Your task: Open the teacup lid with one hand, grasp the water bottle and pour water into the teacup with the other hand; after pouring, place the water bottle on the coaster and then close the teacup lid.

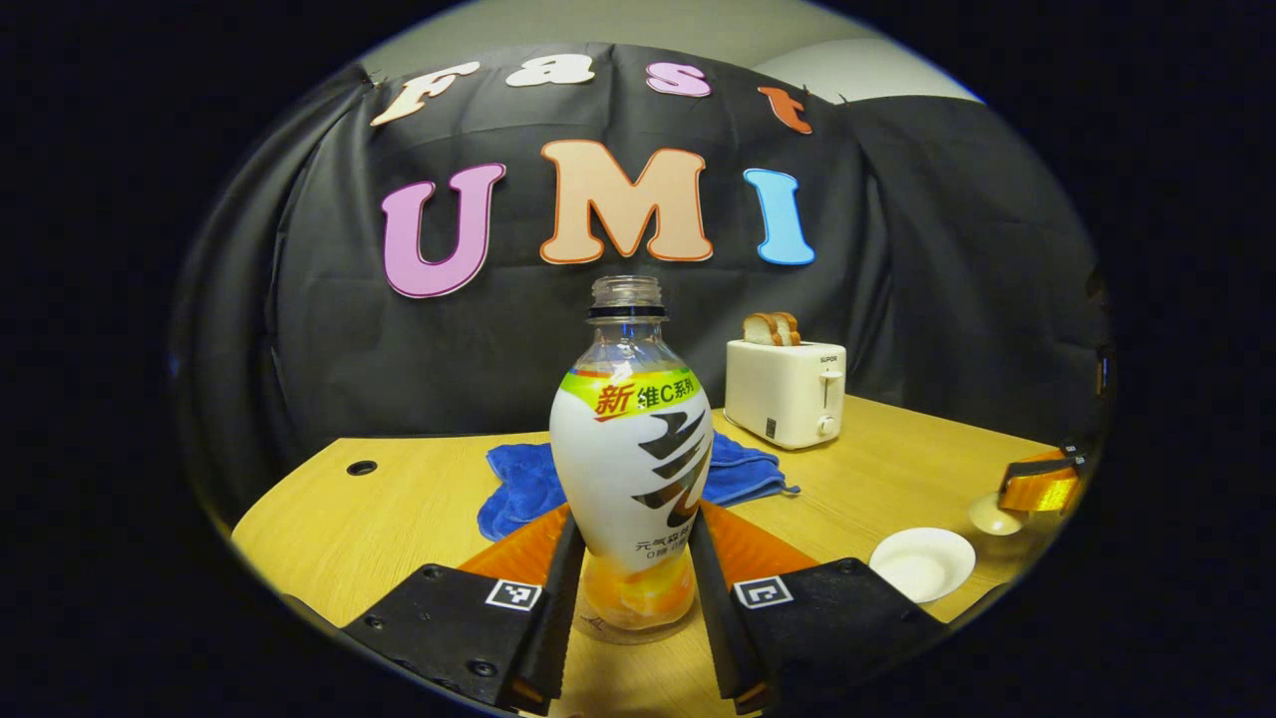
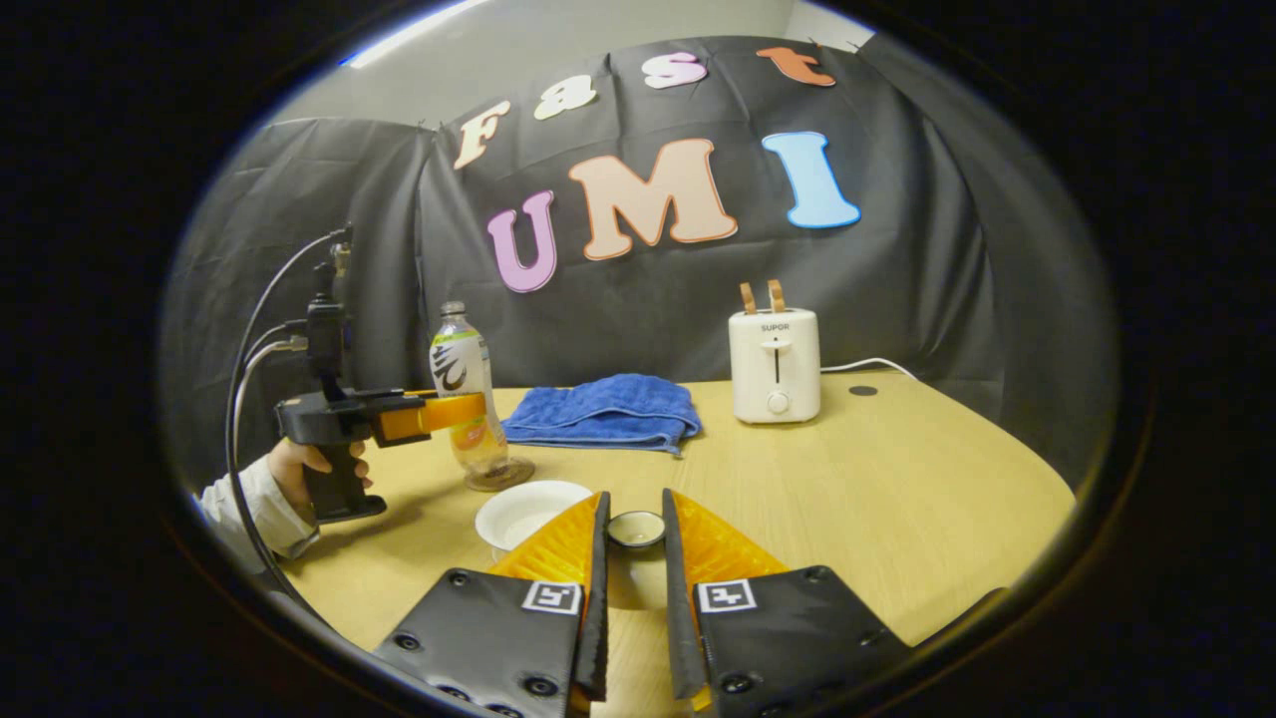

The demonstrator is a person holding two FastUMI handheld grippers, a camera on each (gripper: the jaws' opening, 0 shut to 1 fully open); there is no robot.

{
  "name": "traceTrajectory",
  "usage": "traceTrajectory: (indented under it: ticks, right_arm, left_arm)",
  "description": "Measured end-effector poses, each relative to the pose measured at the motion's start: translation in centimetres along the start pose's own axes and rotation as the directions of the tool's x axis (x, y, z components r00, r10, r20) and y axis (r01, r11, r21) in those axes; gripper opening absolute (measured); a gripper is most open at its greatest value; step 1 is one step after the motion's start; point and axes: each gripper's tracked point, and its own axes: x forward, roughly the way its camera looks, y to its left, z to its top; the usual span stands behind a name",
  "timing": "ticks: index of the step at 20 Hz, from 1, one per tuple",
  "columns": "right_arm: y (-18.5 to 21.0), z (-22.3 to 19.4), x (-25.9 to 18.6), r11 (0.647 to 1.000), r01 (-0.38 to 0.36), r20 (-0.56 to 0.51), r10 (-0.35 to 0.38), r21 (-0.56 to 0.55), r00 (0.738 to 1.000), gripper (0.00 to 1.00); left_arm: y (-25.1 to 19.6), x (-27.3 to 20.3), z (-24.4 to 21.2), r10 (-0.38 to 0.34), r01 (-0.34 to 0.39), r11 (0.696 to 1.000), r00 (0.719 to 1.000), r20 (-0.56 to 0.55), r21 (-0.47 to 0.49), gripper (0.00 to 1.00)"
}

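I have the left gripper (image 1: 635, 598) around the water bottle (image 1: 632, 469), its jaws set on either side of the lower body and pressing against it, so the bottle is clamped. The bottle stands upright and uncapped on the counter (image 1: 369, 519), with a little orange liquid at the bottom. In the right gripper view I see that same bottle (image 2: 464, 399) at the far left of the counter, standing on a round coaster (image 2: 498, 473), with the left gripper (image 2: 469, 411) reaching in from the left and a hand (image 2: 299, 467) with a pale sleeve on its grip. My right gripper (image 2: 634, 558) holds the teacup lid (image 2: 635, 529) between its jaws; they are drawn close, though I cannot tell for sure that both press on it. The white teacup (image 2: 528, 511) sits open just left of the lid, near the coaster. From the left gripper view the teacup (image 1: 922, 563) is at the near right, with the right gripper (image 1: 1037, 491) and the lid (image 1: 994, 515) beyond it. A blue towel (image 2: 603, 411) lies at the far middle of the counter, and a white toaster (image 2: 775, 364) with bread slices stands to its right.
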Motion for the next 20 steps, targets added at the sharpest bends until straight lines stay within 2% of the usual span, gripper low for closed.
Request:
traceTrajectory:
  ticks: [6, 11, 18, 20]
  right_arm:
    - [-0.1, -0.3, 0.2, 1.000, 0.001, -0.005, -0.001, -0.001, 1.000, 0.27]
    - [0.0, -0.3, 0.2, 1.000, 0.001, -0.005, -0.002, -0.002, 1.000, 0.27]
    - [0.6, 0.0, 0.1, 1.000, -0.008, 0.001, 0.008, -0.009, 1.000, 0.27]
    - [0.9, 0.0, 0.1, 1.000, -0.012, 0.002, 0.012, -0.012, 1.000, 0.27]
  left_arm:
    - [0.0, 1.0, -1.2, 0.013, -0.014, 1.000, 1.000, -0.020, -0.022, 0.55]
    - [0.0, 1.0, -1.3, 0.015, -0.016, 0.999, 1.000, -0.017, -0.039, 0.59]
    - [0.1, 0.7, -1.2, 0.018, -0.019, 0.999, 0.999, -0.026, -0.028, 0.69]
    - [0.5, 0.4, -1.5, 0.018, -0.018, 1.000, 1.000, -0.024, -0.024, 0.76]
